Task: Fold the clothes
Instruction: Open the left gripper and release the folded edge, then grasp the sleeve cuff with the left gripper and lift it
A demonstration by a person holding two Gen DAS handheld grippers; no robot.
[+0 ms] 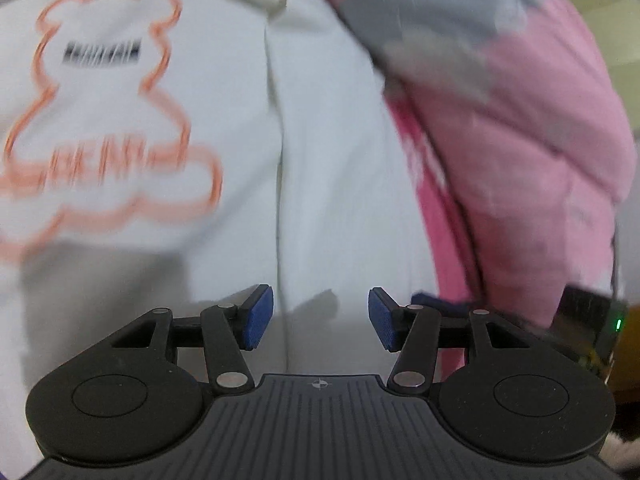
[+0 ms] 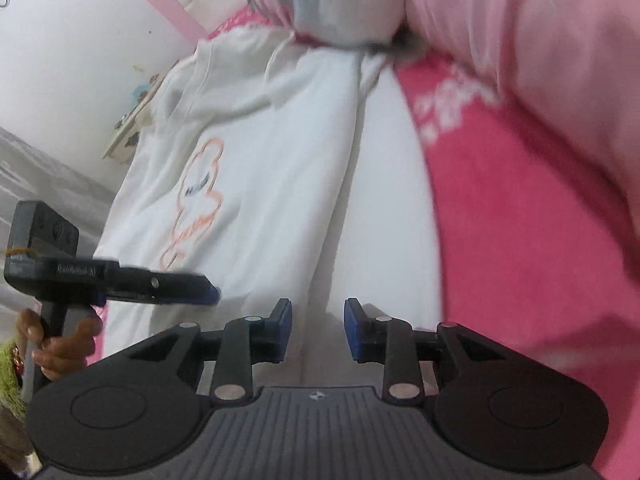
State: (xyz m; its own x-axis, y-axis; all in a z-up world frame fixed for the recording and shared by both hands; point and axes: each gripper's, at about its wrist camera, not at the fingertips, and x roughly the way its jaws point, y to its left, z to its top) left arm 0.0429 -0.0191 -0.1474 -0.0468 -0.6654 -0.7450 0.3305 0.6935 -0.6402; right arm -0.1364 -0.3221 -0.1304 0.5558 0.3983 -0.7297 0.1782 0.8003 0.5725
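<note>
A white garment (image 1: 320,128) with an orange bear-outline print (image 1: 100,120) lies spread on pink bedding; it also shows in the right wrist view (image 2: 260,184). A vertical fold line runs down its middle. My left gripper (image 1: 321,318) is open and empty just above the garment's near part. It shows from the side in the right wrist view (image 2: 212,292), held by a hand. My right gripper (image 2: 318,328) is open and empty over the garment's near edge, right of the left one.
A pale pink and grey quilt or garment (image 1: 540,120) is bunched at the right and back (image 2: 520,40). A bright pink sheet with white lettering (image 2: 520,240) lies under and right of the white garment. A white wall (image 2: 80,60) stands at the left.
</note>
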